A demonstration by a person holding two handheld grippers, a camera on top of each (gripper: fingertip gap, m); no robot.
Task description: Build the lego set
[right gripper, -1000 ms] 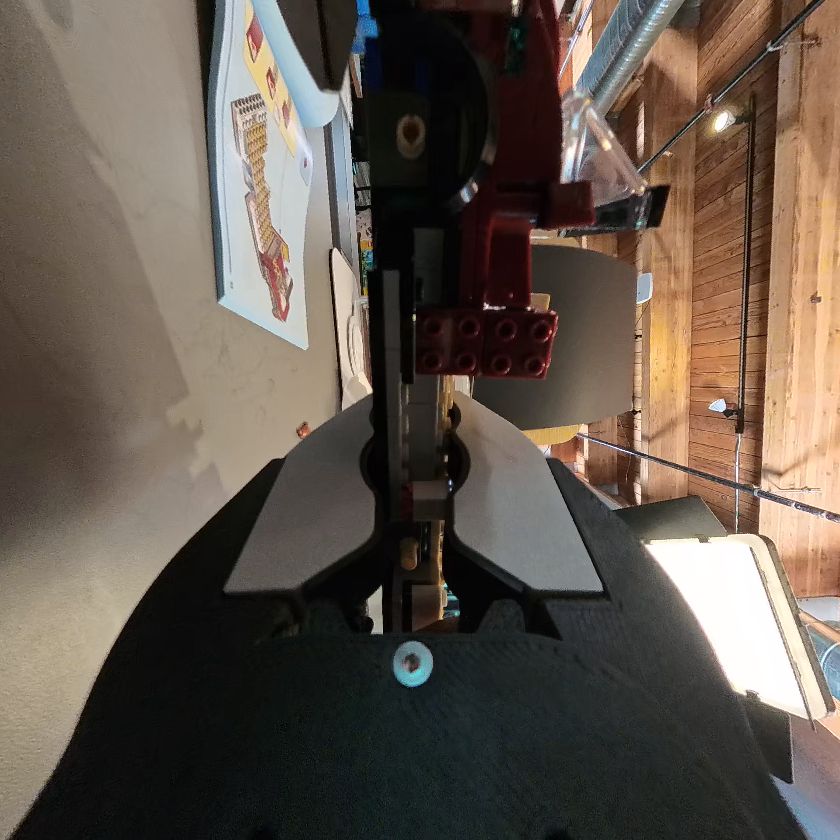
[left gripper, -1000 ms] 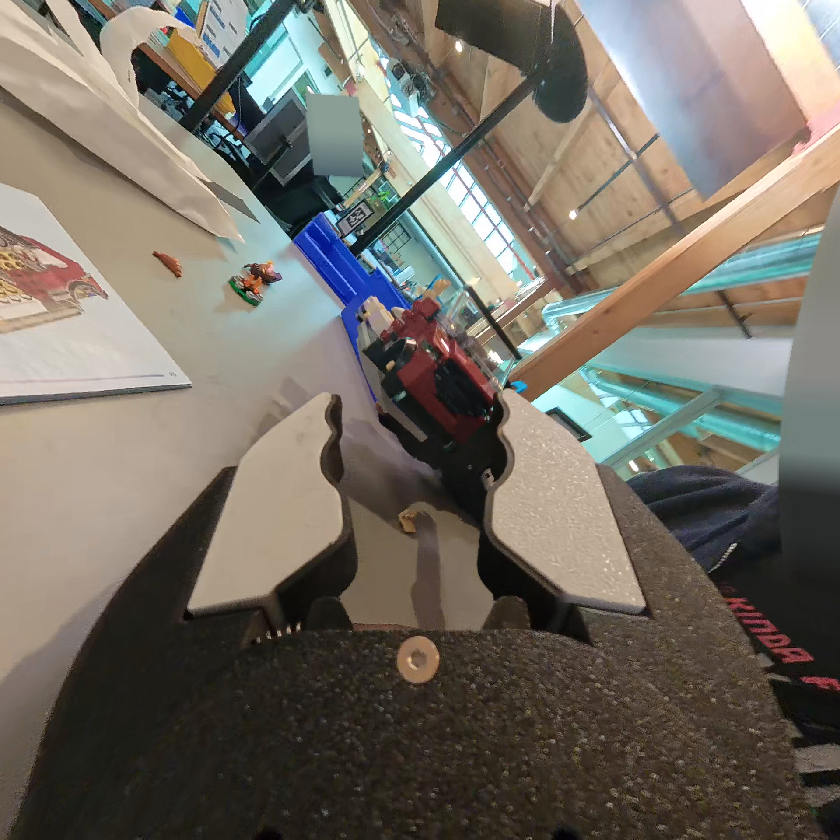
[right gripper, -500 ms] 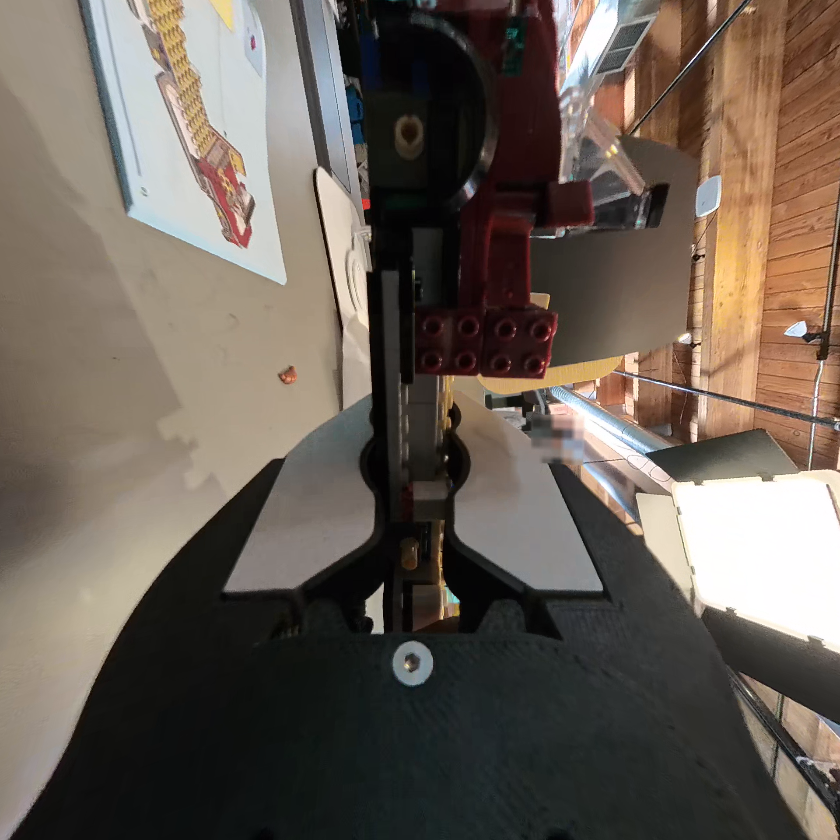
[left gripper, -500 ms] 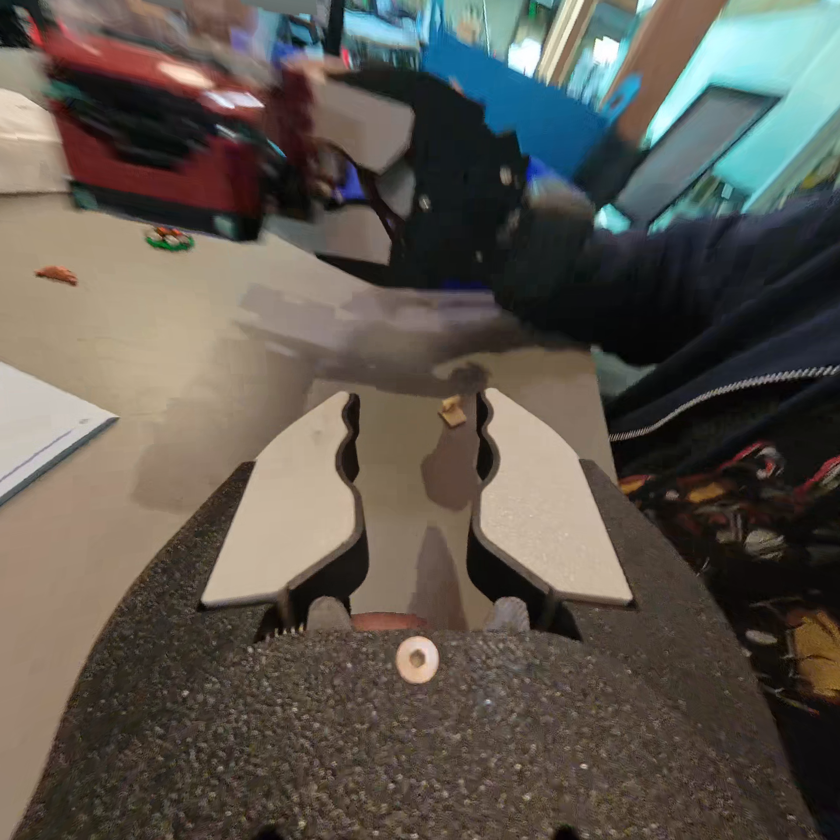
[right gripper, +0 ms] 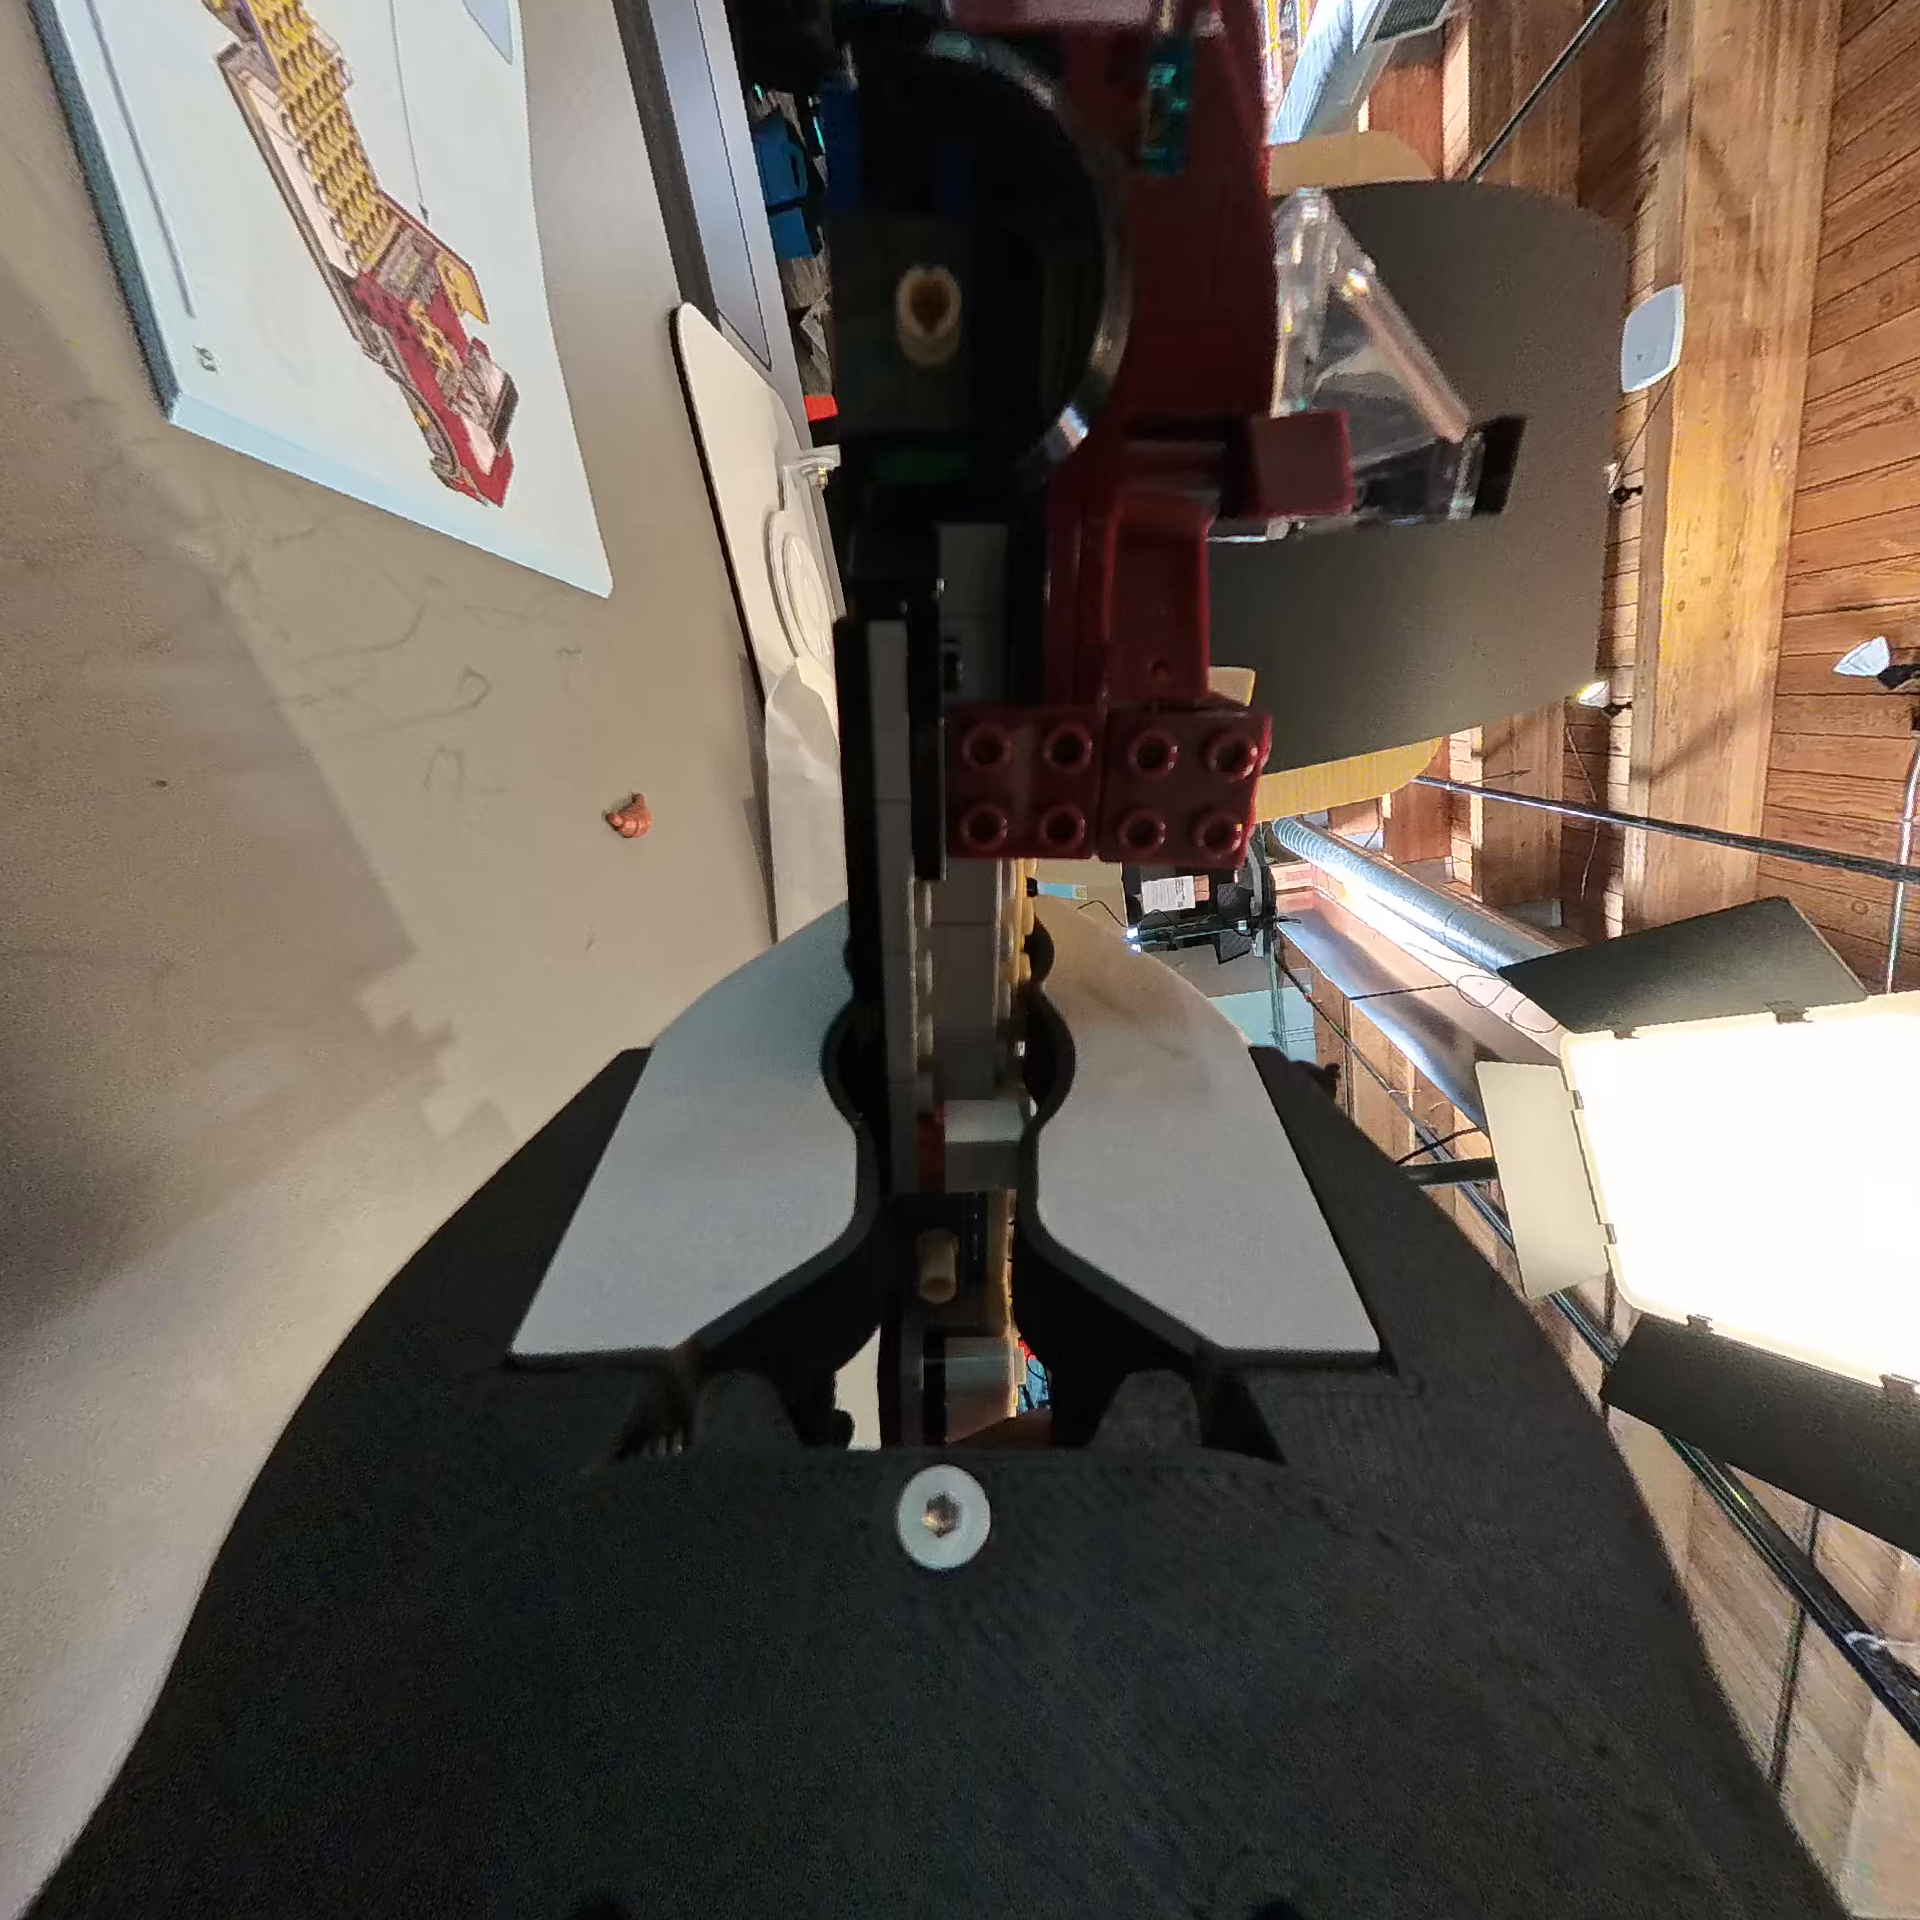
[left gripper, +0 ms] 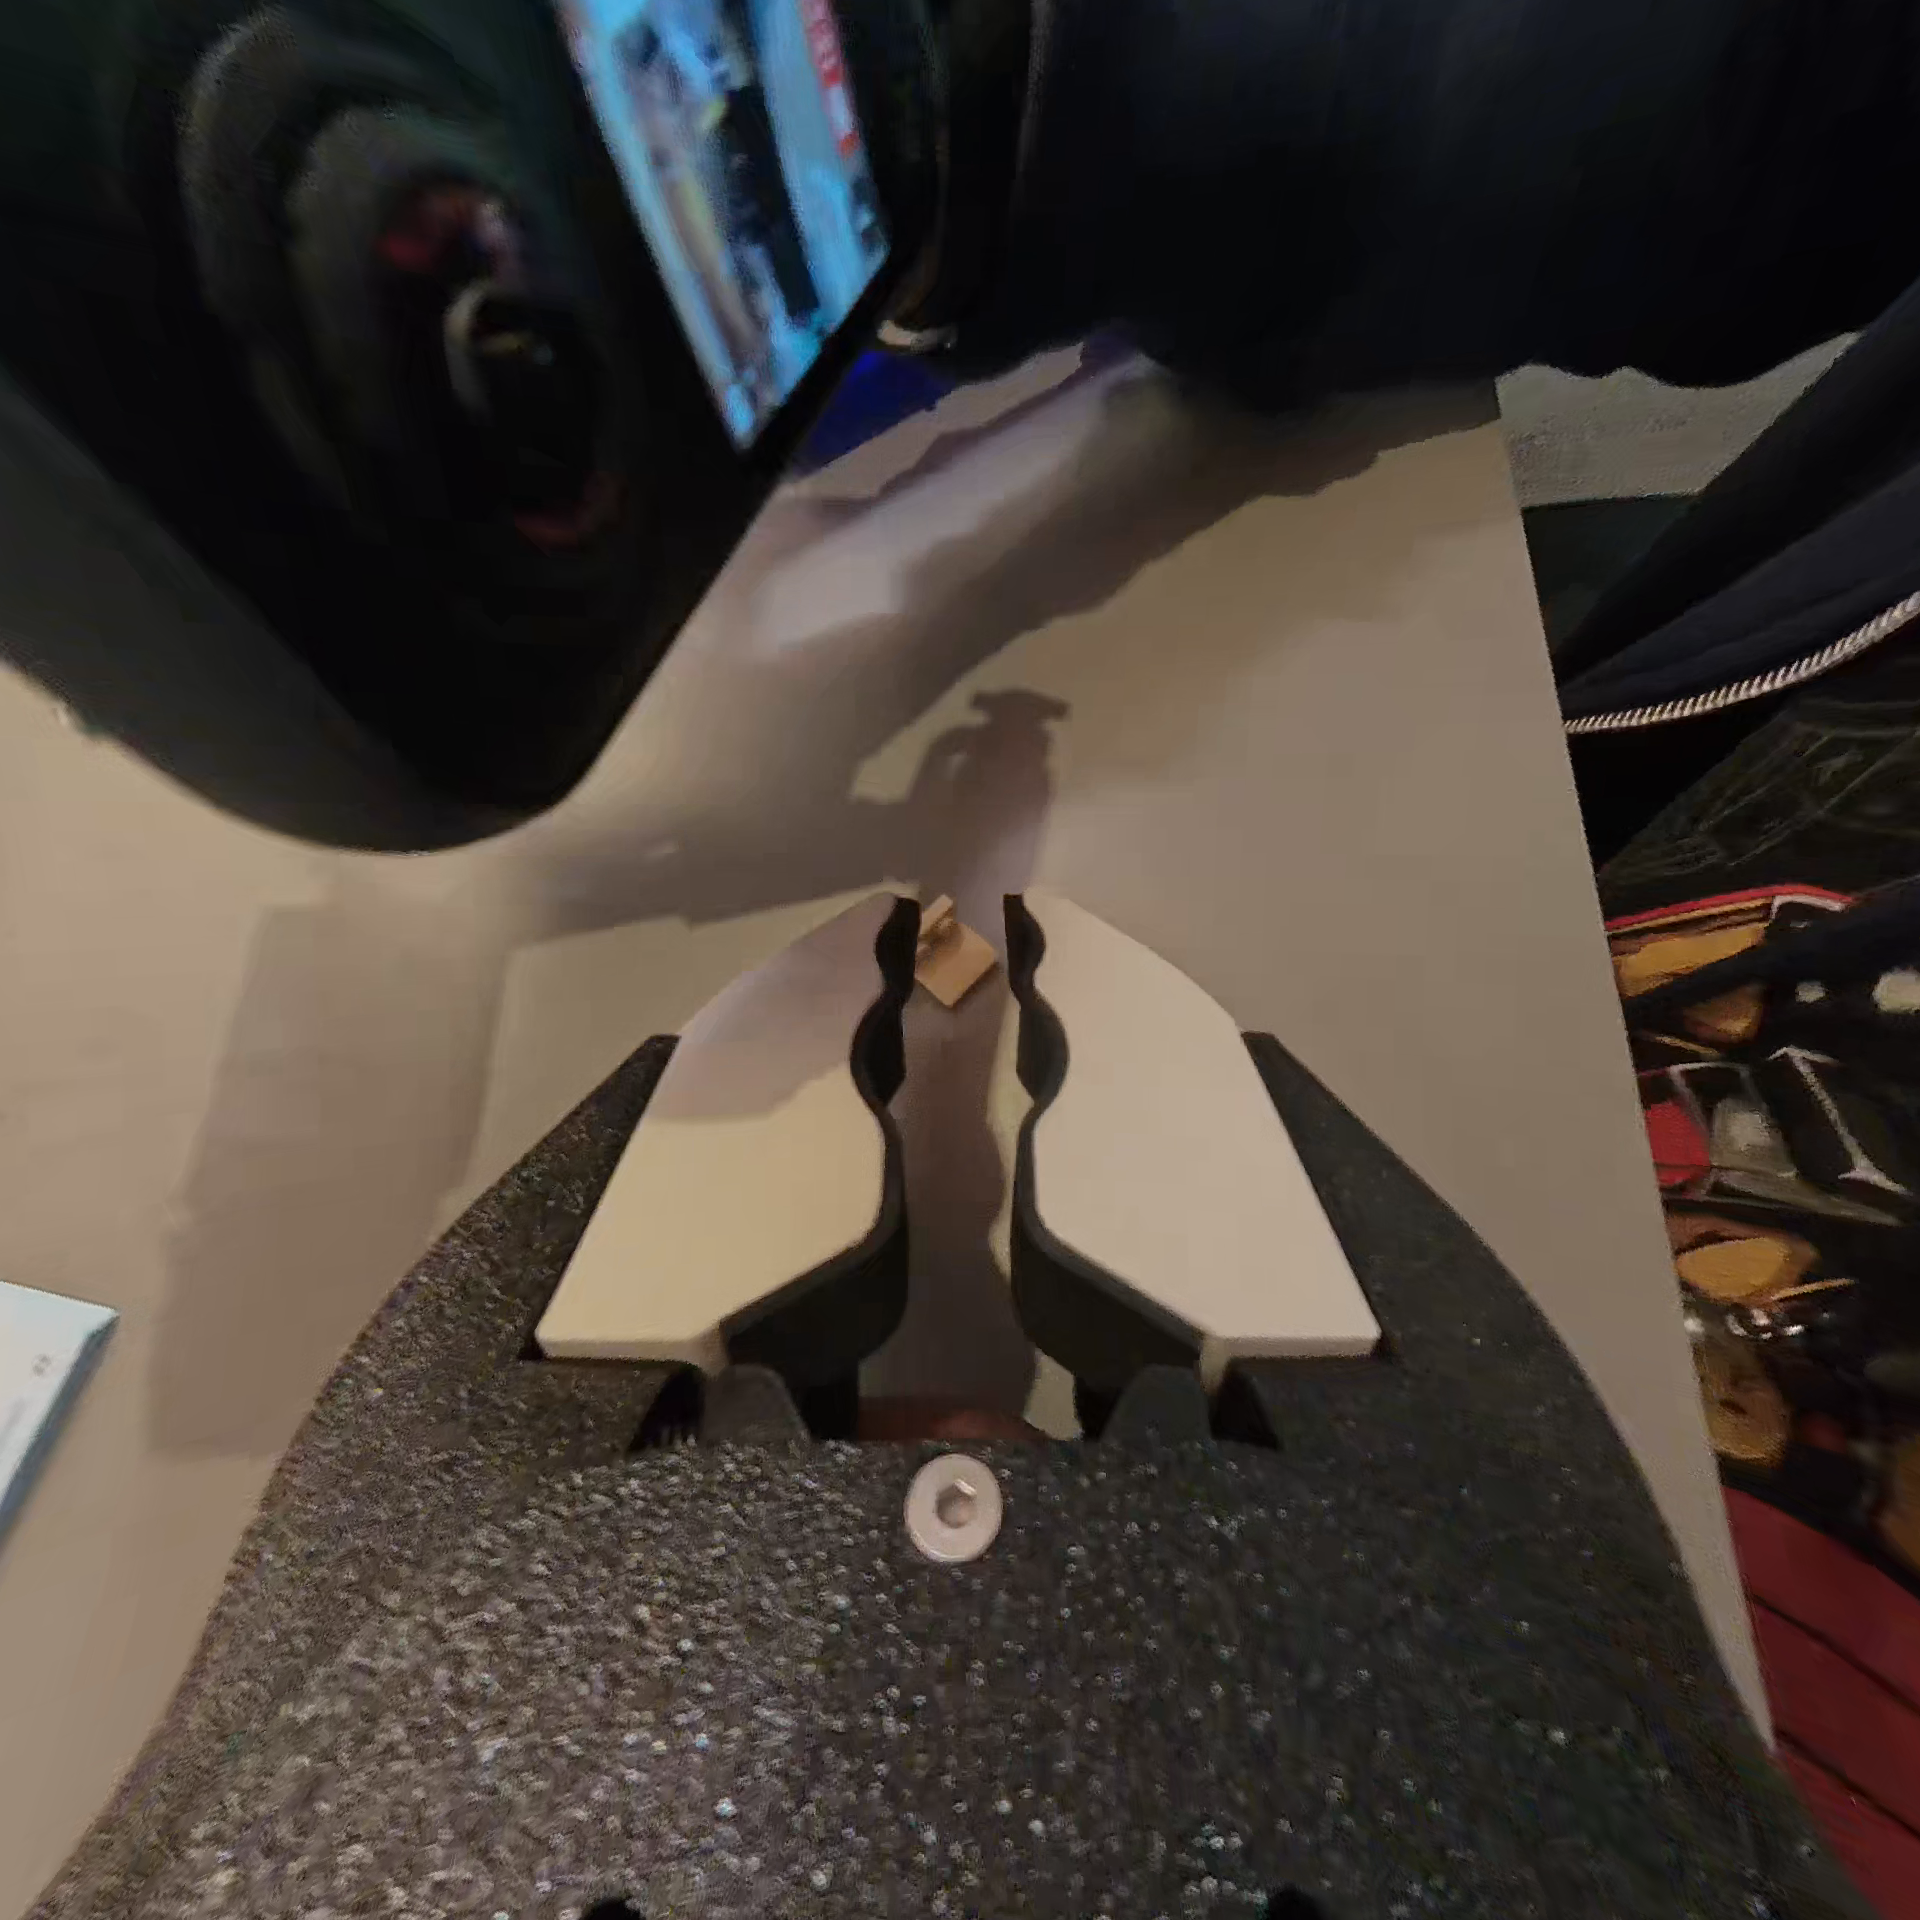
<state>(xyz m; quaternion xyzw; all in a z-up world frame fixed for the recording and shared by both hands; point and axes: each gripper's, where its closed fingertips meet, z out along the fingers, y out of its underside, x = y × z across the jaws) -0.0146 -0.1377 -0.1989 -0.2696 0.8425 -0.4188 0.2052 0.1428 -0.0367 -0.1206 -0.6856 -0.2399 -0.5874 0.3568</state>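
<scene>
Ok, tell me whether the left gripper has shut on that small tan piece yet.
Not yet. The left gripper is open: the small tan piece lies on the table between its fingertips, with a gap on the right side.

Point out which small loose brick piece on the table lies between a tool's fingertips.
The tan piece, lying between the left tool fingertips, not visibly clamped. The orange-brown piece lies alone on the table, left of the right tool's dark red model.
</scene>
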